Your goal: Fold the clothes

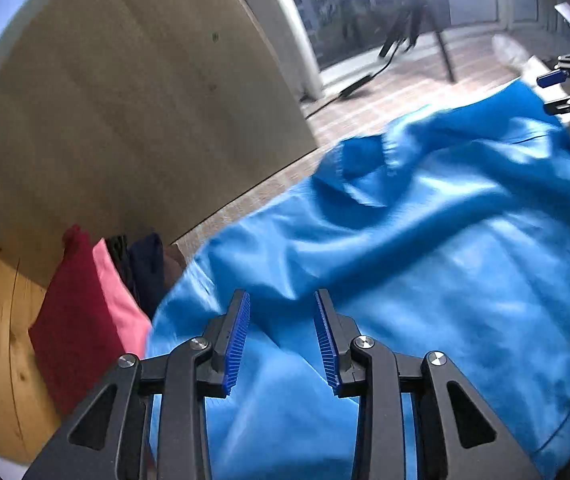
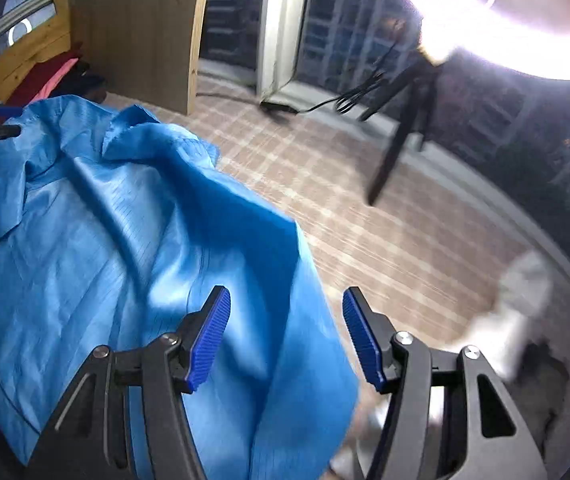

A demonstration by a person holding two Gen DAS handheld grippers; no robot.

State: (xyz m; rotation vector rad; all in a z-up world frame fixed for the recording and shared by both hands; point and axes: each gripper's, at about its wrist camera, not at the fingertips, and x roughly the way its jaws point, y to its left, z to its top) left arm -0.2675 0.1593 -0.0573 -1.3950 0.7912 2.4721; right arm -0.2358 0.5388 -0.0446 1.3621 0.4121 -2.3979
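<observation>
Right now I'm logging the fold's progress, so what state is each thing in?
Shiny blue garment: rumpled, unfolded, spread out.
Left hand-held gripper: open, holding nothing, over the blue cloth.
Right hand-held gripper: open, holding nothing, at the garment's edge.
Red, pink and dark clothes: stacked.
Round studio lamp: lit.

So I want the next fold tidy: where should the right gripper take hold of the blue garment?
Probably the garment's free right-hand edge, which lies between the open right gripper fingers. Come in from the right, over the checked surface: there the edge is bare and uncreased.
</observation>
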